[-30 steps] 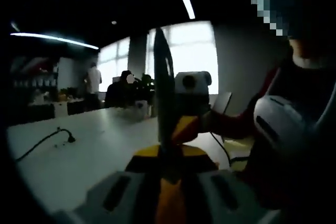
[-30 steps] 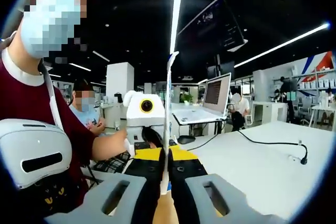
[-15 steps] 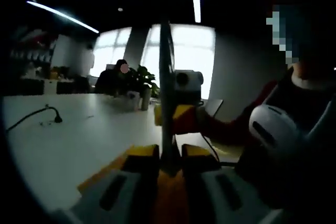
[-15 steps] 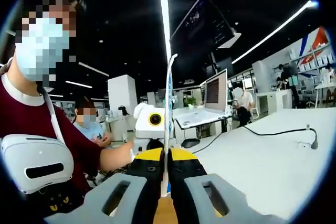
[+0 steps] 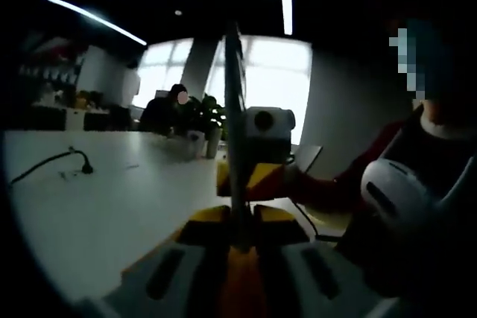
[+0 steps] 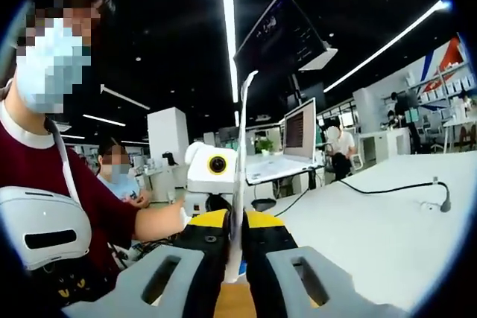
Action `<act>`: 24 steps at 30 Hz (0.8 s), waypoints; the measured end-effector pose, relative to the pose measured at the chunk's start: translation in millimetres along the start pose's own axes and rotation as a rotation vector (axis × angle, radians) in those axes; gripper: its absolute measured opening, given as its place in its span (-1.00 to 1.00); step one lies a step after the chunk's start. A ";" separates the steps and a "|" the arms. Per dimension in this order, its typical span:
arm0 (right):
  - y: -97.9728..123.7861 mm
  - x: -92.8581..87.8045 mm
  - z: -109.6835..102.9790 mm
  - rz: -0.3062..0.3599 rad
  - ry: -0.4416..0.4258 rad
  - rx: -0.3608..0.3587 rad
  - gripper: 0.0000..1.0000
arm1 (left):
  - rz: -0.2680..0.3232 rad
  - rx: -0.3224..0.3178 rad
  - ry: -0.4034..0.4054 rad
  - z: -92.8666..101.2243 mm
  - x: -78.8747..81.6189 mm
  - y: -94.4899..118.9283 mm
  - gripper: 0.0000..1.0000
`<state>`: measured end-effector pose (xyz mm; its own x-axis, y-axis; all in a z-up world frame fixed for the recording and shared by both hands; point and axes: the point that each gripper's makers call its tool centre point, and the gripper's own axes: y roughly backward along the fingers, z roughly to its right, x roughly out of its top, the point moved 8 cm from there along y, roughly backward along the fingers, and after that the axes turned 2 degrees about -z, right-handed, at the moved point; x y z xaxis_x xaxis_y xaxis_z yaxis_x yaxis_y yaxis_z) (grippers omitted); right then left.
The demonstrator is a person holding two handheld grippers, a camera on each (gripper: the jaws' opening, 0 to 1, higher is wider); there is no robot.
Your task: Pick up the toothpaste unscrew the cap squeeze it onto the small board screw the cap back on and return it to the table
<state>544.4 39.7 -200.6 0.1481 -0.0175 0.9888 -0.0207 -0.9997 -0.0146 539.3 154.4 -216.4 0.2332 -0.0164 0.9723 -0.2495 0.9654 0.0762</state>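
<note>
Both grippers face each other above the white table, and the toothpaste tube runs between them. In the right gripper view the right gripper is closed on the toothpaste tube, whose flat body rises edge-on from the jaws, straight ahead along the gripper's own line. The left gripper meets it at the far end. In the left gripper view the left gripper likewise pinches the toothpaste tube, seen as a thin upright blade, with the right gripper just beyond. Which end carries the cap cannot be told. Any twisting would turn about that shared long axis. A cable lies on the table, well apart to the right, and a laptop stands farther back.
</note>
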 end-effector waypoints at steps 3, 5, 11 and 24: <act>-0.9 -2.5 4.9 0.004 -0.029 -0.002 -0.87 | -0.011 0.002 0.005 -4.2 2.5 3.0 -0.78; -1.6 -4.0 8.9 0.011 -0.056 0.001 -0.88 | -0.023 0.007 0.021 -8.8 4.2 4.5 -0.79; -7.4 -7.4 22.4 -0.006 -0.074 -0.005 -0.94 | -0.053 0.011 0.020 -25.8 2.7 6.3 -0.80; -18.5 -23.0 50.3 -0.071 -0.099 -0.069 -1.00 | -0.077 0.054 0.060 -56.2 -12.6 7.5 -0.81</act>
<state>591.2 57.7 -230.5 0.2482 0.0485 0.9675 -0.0740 -0.9949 0.0689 587.3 176.5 -240.6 0.3086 -0.0725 0.9484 -0.2788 0.9464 0.1631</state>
